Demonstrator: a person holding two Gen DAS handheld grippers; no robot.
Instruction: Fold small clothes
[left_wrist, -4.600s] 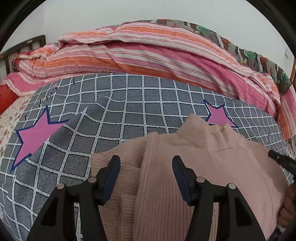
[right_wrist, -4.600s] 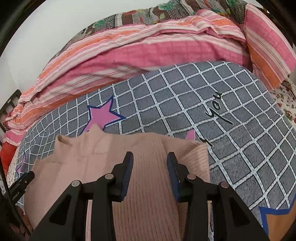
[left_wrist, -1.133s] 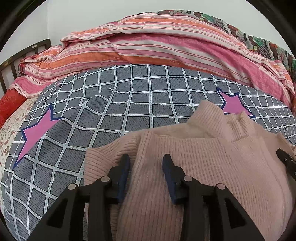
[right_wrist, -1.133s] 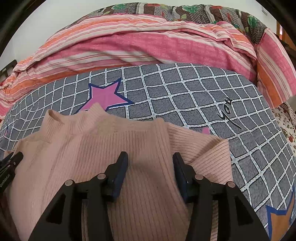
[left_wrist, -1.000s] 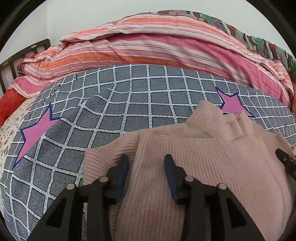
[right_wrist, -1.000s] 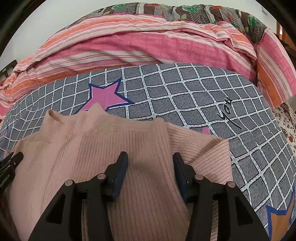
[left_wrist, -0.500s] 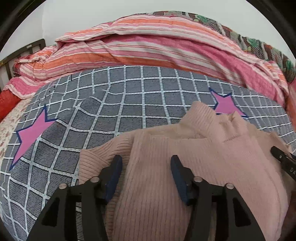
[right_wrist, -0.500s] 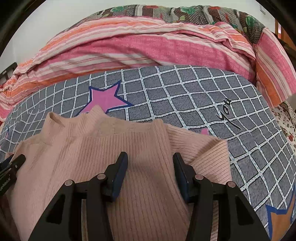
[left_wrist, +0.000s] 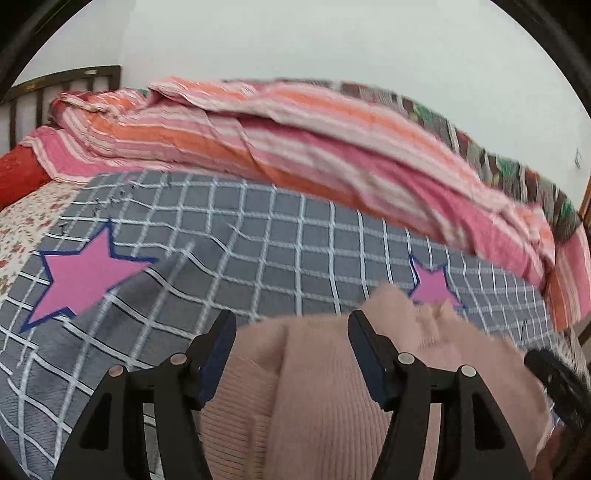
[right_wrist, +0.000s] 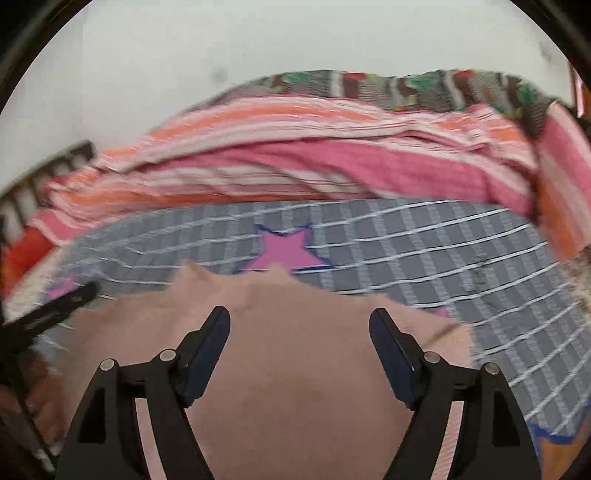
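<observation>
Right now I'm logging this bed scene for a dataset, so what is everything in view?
sweater: one, pale pink ribbed knit, lying on the checked cover under both grippers
checked cover: one, grey with white grid and pink stars, spread over the bed
striped quilt: one, pink, orange and white, bunched behind the cover
bed frame: one, dark, far left
left gripper: black, jaws opening, over the sweater, gripping nothing
right gripper: black, jaws opening, over the sweater, gripping nothing

Bright, even, soft-shadowed light; both fisheye views bend at edges, the right wrist's heavily motion-blurred.
</observation>
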